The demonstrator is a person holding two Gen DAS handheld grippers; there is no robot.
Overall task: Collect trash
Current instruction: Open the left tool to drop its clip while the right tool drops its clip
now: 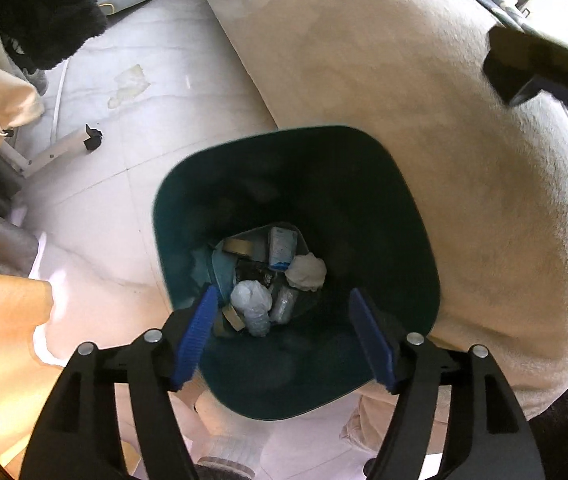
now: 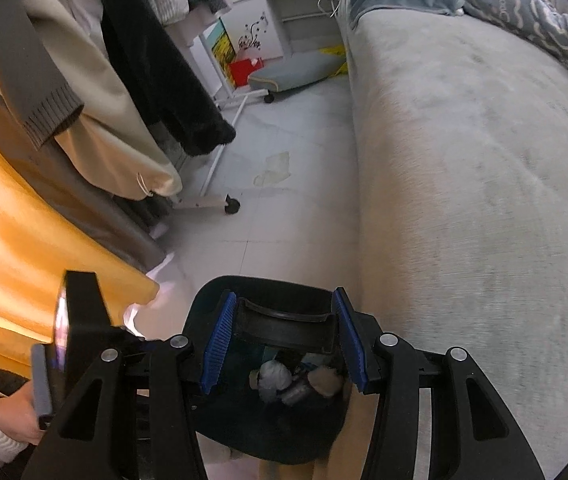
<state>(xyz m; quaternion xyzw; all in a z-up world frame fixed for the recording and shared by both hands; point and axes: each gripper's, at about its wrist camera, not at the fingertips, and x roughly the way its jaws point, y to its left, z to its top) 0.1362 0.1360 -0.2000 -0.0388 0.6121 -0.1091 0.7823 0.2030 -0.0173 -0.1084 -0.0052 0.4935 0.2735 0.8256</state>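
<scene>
A dark teal trash bin [image 1: 384,208] stands on the floor against the sofa. Inside lie several pieces of trash: a crumpled white tissue [image 1: 306,272], a clear plastic wad [image 1: 252,300] and a small carton [image 1: 282,248]. My left gripper [image 1: 284,336] is open and empty, directly above the bin's mouth. My right gripper [image 2: 284,340] is open over the bin [image 2: 212,312], with a black curved plastic piece [image 2: 288,326] between its fingers; whether they touch it I cannot tell. The right gripper's body also shows in the left wrist view [image 1: 532,68].
A grey-beige sofa [image 2: 464,200] runs along the right. Hanging clothes [image 2: 132,80] on a wheeled rack [image 2: 220,204] stand left. An orange curtain [image 2: 12,240] is at near left. A stain [image 2: 274,168] marks the tiled floor. A floor cushion [image 2: 296,72] lies far back.
</scene>
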